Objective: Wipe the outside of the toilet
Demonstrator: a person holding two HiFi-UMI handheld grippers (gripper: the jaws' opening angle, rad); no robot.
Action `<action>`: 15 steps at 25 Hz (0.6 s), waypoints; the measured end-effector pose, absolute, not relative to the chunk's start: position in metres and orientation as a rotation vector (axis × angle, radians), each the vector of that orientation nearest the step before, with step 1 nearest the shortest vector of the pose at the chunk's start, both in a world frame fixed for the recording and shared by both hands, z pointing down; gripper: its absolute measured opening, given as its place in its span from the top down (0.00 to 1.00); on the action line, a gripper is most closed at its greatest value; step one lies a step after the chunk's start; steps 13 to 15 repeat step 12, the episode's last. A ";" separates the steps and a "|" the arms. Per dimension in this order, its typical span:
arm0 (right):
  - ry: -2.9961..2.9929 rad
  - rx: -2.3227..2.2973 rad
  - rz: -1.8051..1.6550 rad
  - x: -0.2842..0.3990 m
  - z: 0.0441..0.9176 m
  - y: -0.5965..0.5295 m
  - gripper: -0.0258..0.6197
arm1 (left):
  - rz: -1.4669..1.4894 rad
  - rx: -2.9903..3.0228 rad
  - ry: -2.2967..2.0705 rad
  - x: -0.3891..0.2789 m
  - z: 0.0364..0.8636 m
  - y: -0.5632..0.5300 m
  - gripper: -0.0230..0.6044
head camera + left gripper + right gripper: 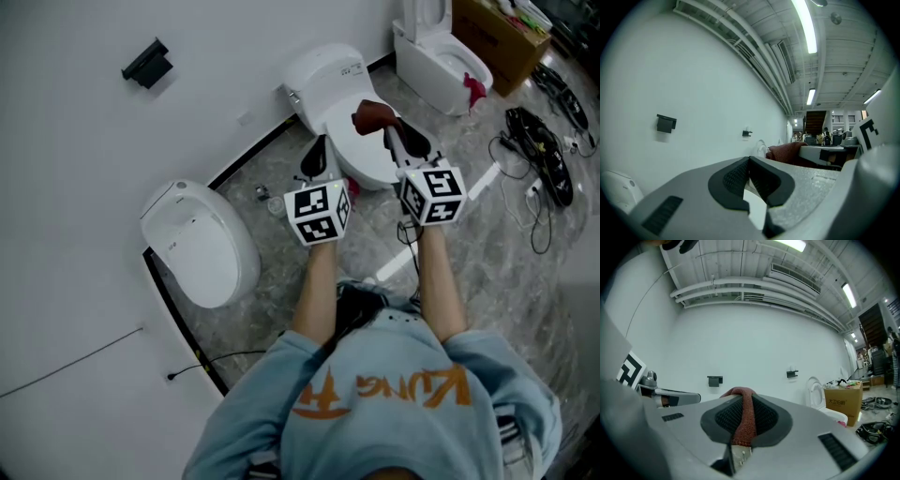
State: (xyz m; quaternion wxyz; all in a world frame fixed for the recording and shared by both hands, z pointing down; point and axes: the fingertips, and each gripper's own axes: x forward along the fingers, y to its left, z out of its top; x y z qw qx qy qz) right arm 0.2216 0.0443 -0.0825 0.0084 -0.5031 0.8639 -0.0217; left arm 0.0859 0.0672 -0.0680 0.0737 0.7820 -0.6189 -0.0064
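Over the middle toilet (328,80), which stands against the wall right under both my tools, my right gripper (386,128) is clamped tight on a reddish-brown cloth (373,115), only a narrow fold of it caught between the pads. My left gripper (319,148) is closed on nothing, its jaws meeting at the tips. My worry is that thin fold: dragged hard across the porcelain, I think it could pull free, or bunch so that bare jaw rubs the shell instead of fabric. My two grippers also sit close together (a careless sweep might knock one into the other), and the cables (548,155) on the floor at my right could catch a foot if I step round. I count three toilets, one cloth in my grip, two grippers, one cardboard box (492,37), and two dark wall holders.
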 end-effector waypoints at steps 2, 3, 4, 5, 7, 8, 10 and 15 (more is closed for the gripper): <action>2.691 -1.583 -0.063 0.227 -0.084 0.047 0.90 | -0.021 2.354 -1.843 0.090 -0.067 0.068 0.97; 2.684 -1.590 -0.061 0.230 -0.085 0.048 0.90 | -0.022 2.357 -1.835 0.093 -0.066 0.068 0.97; 2.678 -1.596 -0.061 0.233 -0.085 0.049 0.90 | -0.023 2.362 -1.828 0.096 -0.066 0.068 0.97; 2.672 -1.600 -0.060 0.236 -0.086 0.050 0.90 | -0.025 2.367 -1.821 0.099 -0.065 0.069 0.97; 2.667 -1.605 -0.054 0.242 -0.086 0.052 0.90 | -0.031 2.380 -1.808 0.105 -0.066 0.070 0.97; 2.667 -1.605 -0.050 0.244 -0.087 0.053 0.90 | -0.035 2.386 -1.803 0.108 -0.067 0.070 0.97; 2.669 -1.600 -0.042 0.246 -0.089 0.053 0.90 | -0.044 2.394 -1.797 0.111 -0.069 0.070 0.97; 2.671 -1.593 -0.035 0.247 -0.091 0.054 0.90 | -0.051 2.399 -1.794 0.113 -0.070 0.070 0.97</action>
